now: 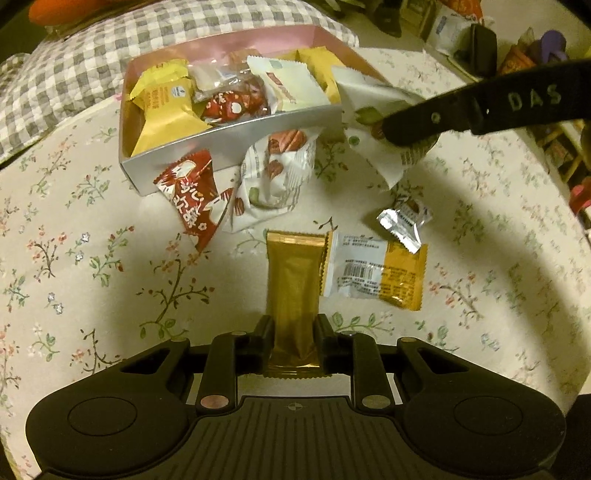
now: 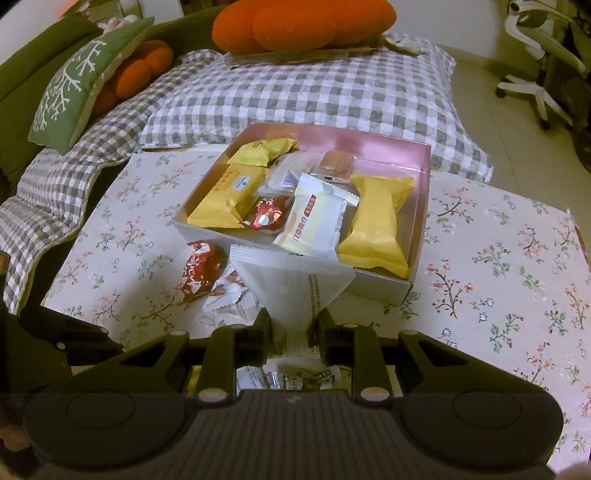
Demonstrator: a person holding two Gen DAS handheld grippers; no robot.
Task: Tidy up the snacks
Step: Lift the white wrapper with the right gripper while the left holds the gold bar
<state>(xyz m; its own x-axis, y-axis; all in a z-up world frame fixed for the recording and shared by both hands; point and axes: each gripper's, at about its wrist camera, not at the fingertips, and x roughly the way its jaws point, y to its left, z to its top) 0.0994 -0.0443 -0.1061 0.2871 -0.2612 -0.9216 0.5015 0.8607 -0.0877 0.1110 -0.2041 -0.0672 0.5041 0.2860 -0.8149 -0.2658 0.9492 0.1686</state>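
Down low in the left wrist view, the left gripper [image 1: 294, 339] is clenched on the near end of a long gold snack bar [image 1: 292, 280], whose far end reaches out over the floral tablecloth [image 1: 92, 258]. Just right of it lies a white and orange packet [image 1: 373, 273] with a barcode and small print too fine to read. Beyond sit a small silver wrapper [image 1: 402, 221], a red packet [image 1: 194, 199] with white lettering, and a white nut packet [image 1: 275, 177]; the last 2 lean on the front wall of the open box [image 1: 229, 142], partly blocking that side.

Reaching in from the right of that view, the right gripper [image 2: 294, 328] is clamped on a white packet [image 2: 295, 284], held up just before the box's near corner. One finger [image 1: 461, 110] bears the raised letters "DAS"; the rest is cut off by the frame edge.

Inside the box, yellow packets [image 2: 380, 218], a white bar packet [image 2: 314, 225], a red sweet [image 2: 267, 214] and clear wrappers overlap, so the lower ones are hidden. Behind are a checked quilt [image 2: 295, 92], orange cushions [image 2: 303, 22] and a green cushion [image 2: 81, 77]. A white office chair [image 2: 535, 74] stands at the far right
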